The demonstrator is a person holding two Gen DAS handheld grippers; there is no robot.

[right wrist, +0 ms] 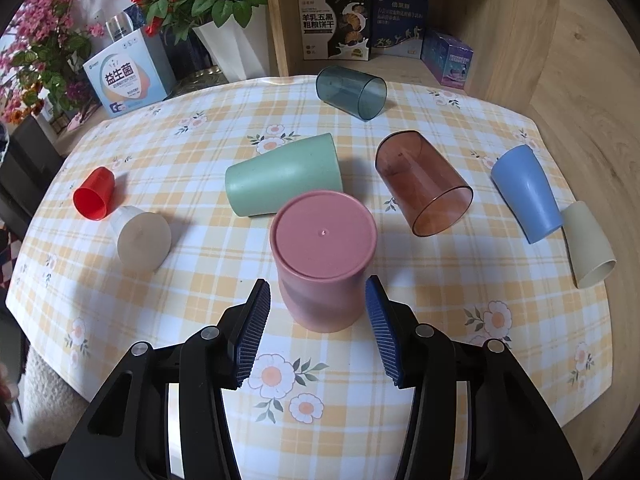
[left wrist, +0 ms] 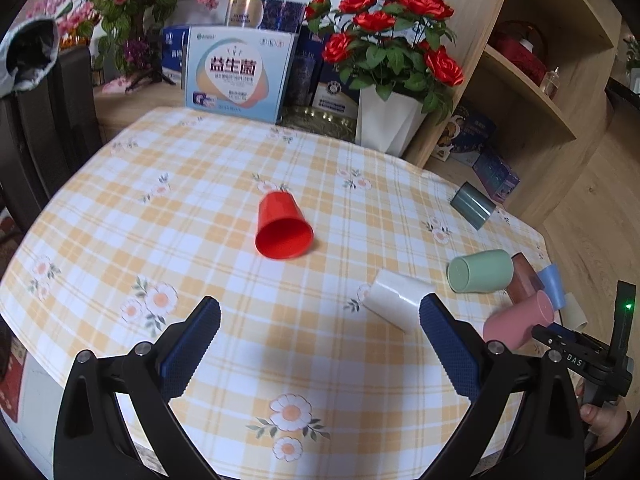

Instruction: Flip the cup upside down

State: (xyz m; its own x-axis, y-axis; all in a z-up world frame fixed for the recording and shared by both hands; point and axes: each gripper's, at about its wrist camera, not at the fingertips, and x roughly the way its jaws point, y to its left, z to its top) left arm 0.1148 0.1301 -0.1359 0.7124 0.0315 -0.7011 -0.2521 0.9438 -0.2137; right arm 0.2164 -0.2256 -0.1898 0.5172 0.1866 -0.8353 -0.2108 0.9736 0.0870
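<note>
A pink cup stands upside down on the checked tablecloth, its flat base up, just ahead of my right gripper. The right fingers stand either side of the cup's lower part with a gap on each side, so the gripper is open. The pink cup also shows in the left wrist view, partly behind the right gripper body. My left gripper is open and empty above the tablecloth. A red cup lies on its side ahead of it, mouth towards me.
Other cups lie on their sides: green, brown clear, dark teal clear, blue, beige, white, red. A rose pot, boxes and a wooden shelf line the table's back.
</note>
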